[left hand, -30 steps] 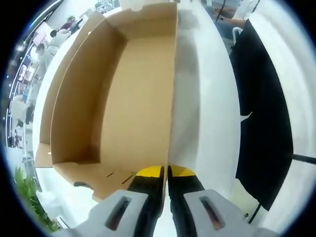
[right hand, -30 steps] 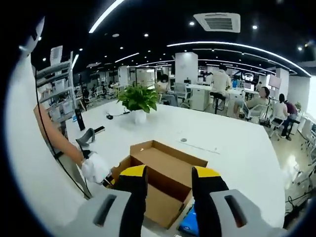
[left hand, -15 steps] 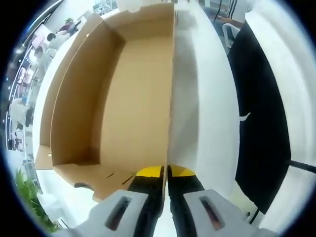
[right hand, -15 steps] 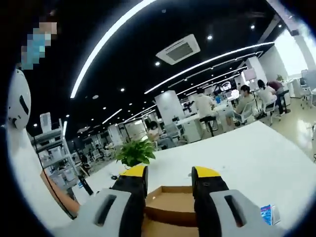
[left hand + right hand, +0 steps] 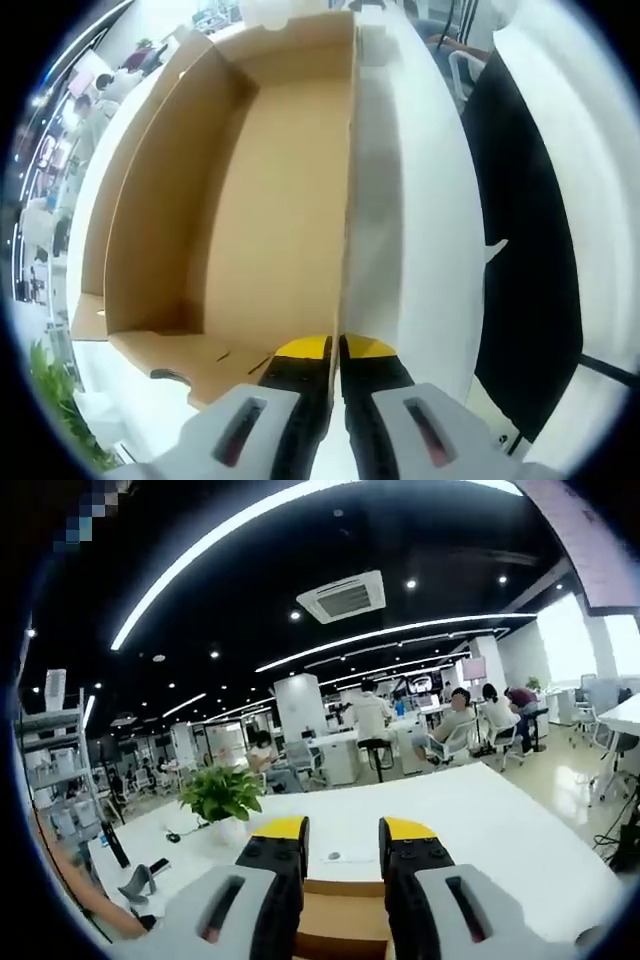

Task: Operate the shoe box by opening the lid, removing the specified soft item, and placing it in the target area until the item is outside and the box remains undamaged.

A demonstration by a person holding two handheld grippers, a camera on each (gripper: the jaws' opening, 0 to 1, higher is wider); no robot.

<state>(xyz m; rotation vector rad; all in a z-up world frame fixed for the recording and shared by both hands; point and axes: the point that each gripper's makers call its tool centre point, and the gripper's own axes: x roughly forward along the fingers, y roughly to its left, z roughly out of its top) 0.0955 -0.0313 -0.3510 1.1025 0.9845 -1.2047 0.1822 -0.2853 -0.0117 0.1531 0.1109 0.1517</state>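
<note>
Left gripper view: we kept the left gripper point(image 5: 336, 350) clamped on the brown cardboard shoe box's point(image 5: 250, 200) wall, box running toward twelve o'clock; the right gripper point(image 5: 342, 842) stood part-open above it.

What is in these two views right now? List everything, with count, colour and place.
Shoe box: one, brown cardboard, open, inside bare, on the white table; its edge also shows low in the right gripper view.
Table: one, white, under the box.
Potted plant: one, green leaves in a white pot, on the table's far left side.
Black cloth: one, hanging right of the table in the left gripper view.
Seated people: several, at desks in the far office.
Left hand-held gripper: one, yellow-tipped black jaws shut on the box's side wall.
Right hand-held gripper: one, yellow-tipped, jaws apart, raised above the box.
</note>
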